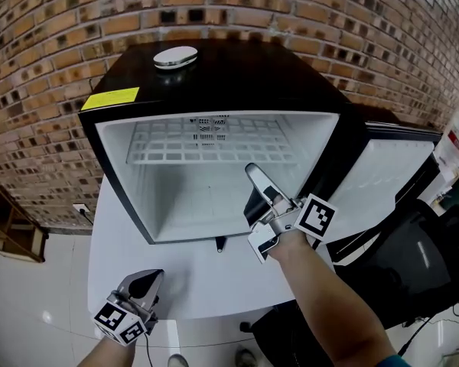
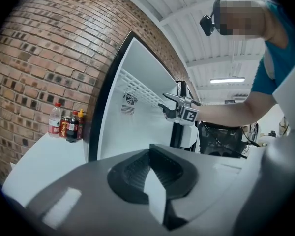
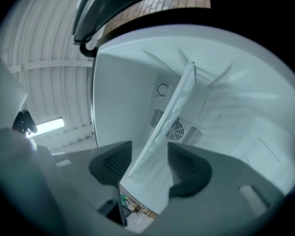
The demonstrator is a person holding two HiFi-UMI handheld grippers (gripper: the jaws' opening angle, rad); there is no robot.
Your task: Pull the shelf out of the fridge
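Note:
A black mini fridge [image 1: 214, 82] stands open on a white table [image 1: 206, 281]. Its white wire shelf [image 1: 206, 140] sits high inside, near the top. My right gripper [image 1: 252, 189] is at the fridge's opening, just below and in front of the shelf's right part, jaws apart. In the right gripper view the shelf [image 3: 177, 107] shows edge-on as a slanted white band running between the open jaws of the right gripper [image 3: 147, 168]. My left gripper [image 1: 143, 281] hangs low at the table's front left, shut and empty. The left gripper view shows the right gripper [image 2: 169, 104] by the shelf [image 2: 142, 85].
The fridge door [image 1: 382, 182] swings out to the right. A white round object [image 1: 175, 56] lies on the fridge top. Several bottles [image 2: 66, 124] stand on the table beside the fridge's left wall. A black chair [image 1: 413, 266] is at the right, a brick wall behind.

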